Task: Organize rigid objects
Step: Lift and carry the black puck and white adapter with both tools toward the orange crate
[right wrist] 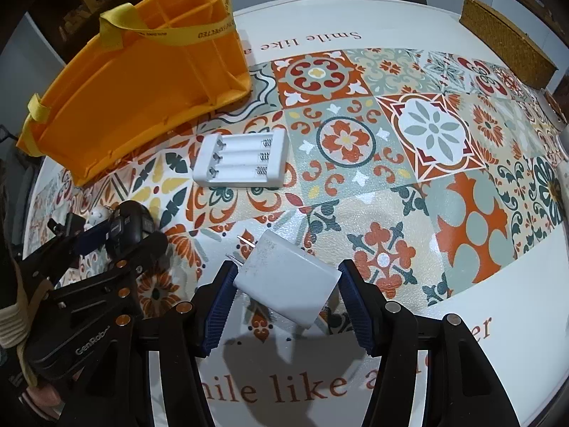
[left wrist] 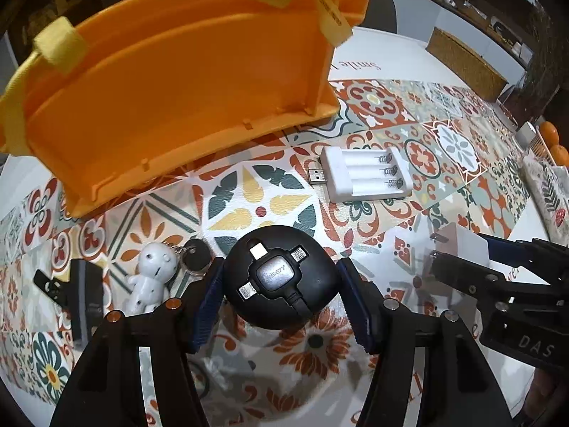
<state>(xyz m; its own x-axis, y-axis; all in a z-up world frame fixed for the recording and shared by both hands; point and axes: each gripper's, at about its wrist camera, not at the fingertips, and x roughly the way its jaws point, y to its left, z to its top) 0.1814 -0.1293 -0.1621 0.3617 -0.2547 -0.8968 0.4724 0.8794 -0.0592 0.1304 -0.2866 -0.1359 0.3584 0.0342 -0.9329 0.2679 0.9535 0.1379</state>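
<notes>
Running off the top edge: orange basket. Hiding behind left gripper, beside that basket: most of white figurine keychain.

On the patterned tile-print tablecloth, the orange plastic basket with yellow straps stands at the far left. The white three-slot battery charger lies just right of the basket's near corner, apart from it. Nearer the camera, the round black cable reel sits between the left gripper fingers. Left of the reel lies the white figurine keychain, and farther left the black clip. Right of the reel, the white plug adapter sits between the right gripper fingers.
</notes>
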